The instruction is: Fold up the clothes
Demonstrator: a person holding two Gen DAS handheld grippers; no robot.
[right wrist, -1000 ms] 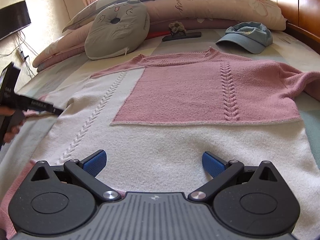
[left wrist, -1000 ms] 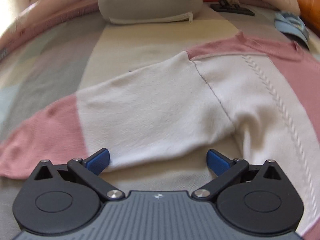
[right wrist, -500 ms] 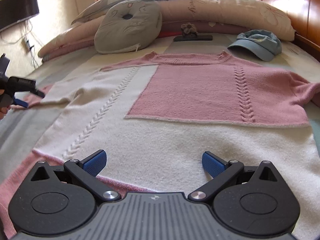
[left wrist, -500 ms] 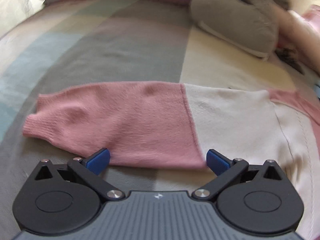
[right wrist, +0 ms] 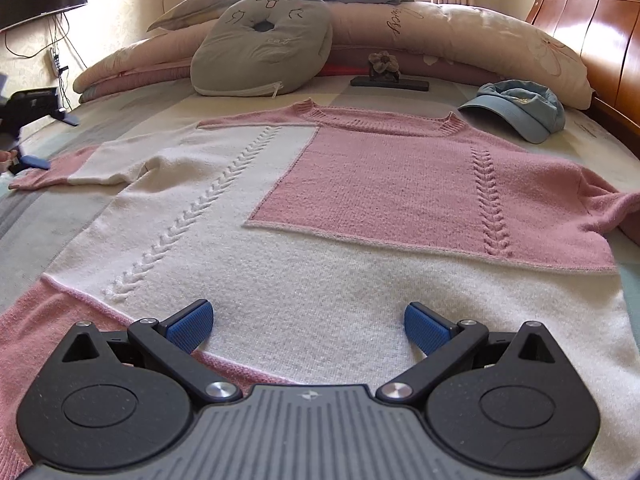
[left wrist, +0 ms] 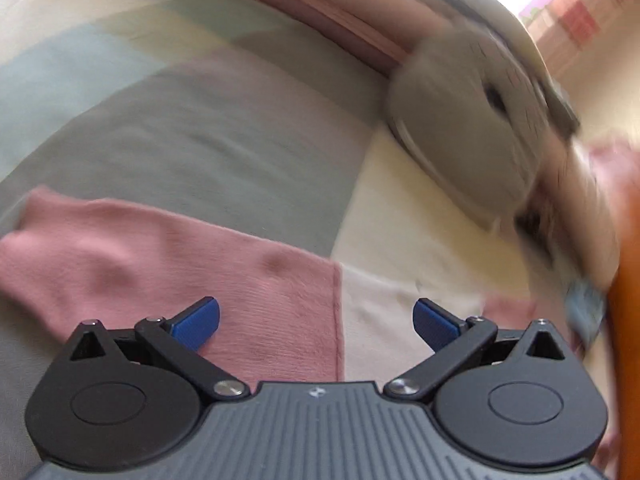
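My left hand-held gripper (left wrist: 316, 318) is spread wide, nothing between its blue pads, hovering low over the left sleeve (left wrist: 172, 264) of the sweater (right wrist: 360, 208). The pink cuff end lies to the left pad's side and the pink-to-white seam runs between the pads. The left wrist view is motion-blurred; I cannot tell whether the pads touch the knit. In the right wrist view the same gripper shows at the far left edge, beside the sleeve's end.

The sweater lies flat, front up, on the bed (right wrist: 120, 100), neck toward the pillows, white panel on the left and across the bottom, pink panel on the upper right. The left sleeve stretches out sideways; the right sleeve runs off toward the right edge.

My right hand-held gripper (right wrist: 306, 326) is also spread, empty, just above the white lower body near the hem.

Beyond the collar: a grey cat cushion (right wrist: 264, 48), a small dark stand with a flower ornament (right wrist: 386, 74), then a blue cap (right wrist: 520, 106) near the wooden headboard (right wrist: 592, 32).
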